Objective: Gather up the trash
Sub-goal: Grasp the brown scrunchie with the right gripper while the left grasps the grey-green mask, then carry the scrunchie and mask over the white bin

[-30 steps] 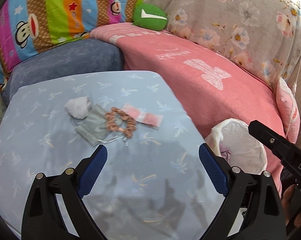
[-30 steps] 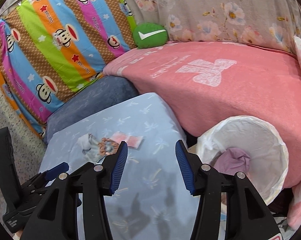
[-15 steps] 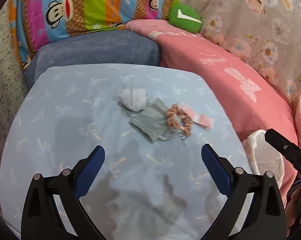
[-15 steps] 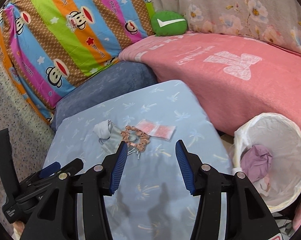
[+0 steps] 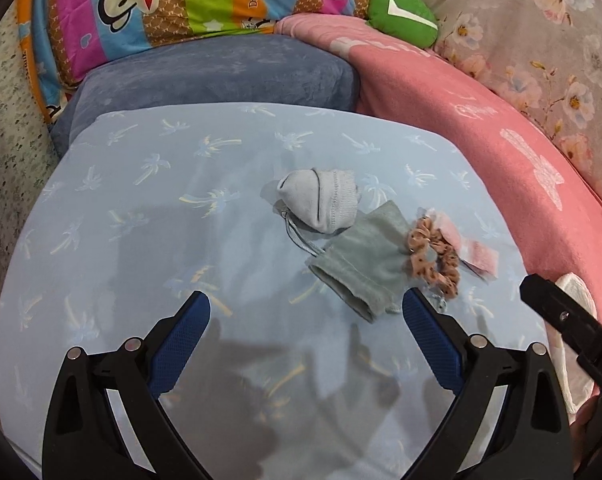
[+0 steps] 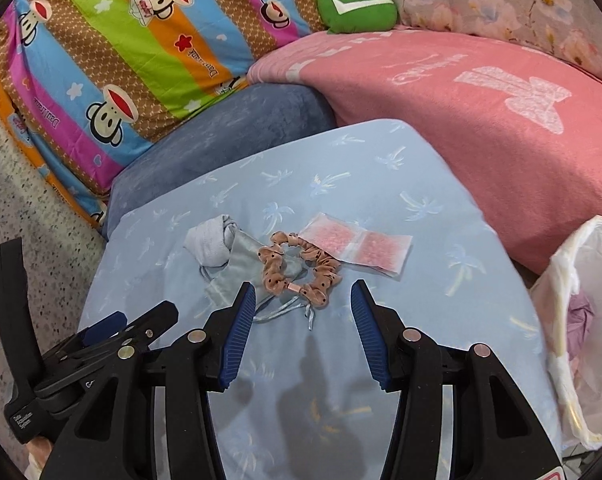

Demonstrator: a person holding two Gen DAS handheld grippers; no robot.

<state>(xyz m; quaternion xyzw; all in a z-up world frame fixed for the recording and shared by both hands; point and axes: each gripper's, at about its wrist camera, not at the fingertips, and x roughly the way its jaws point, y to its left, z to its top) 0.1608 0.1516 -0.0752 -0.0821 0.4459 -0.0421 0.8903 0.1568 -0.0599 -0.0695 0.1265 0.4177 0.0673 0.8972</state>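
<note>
Both claws, left (image 5: 305,322) and right (image 6: 303,312), are held released; scrunchie (image 6: 299,266) overlaps pouch (image 6: 241,268), so both may be lifted together

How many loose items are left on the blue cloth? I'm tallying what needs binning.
4, clustered together: white sock at left, grey pouch beside it, scrunchie overlapping the pouch, pink packet rightmost.

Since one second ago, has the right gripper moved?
Yes. The right gripper has come toward the scrunchie and away from the bin, which sits nearer the right edge.
</note>
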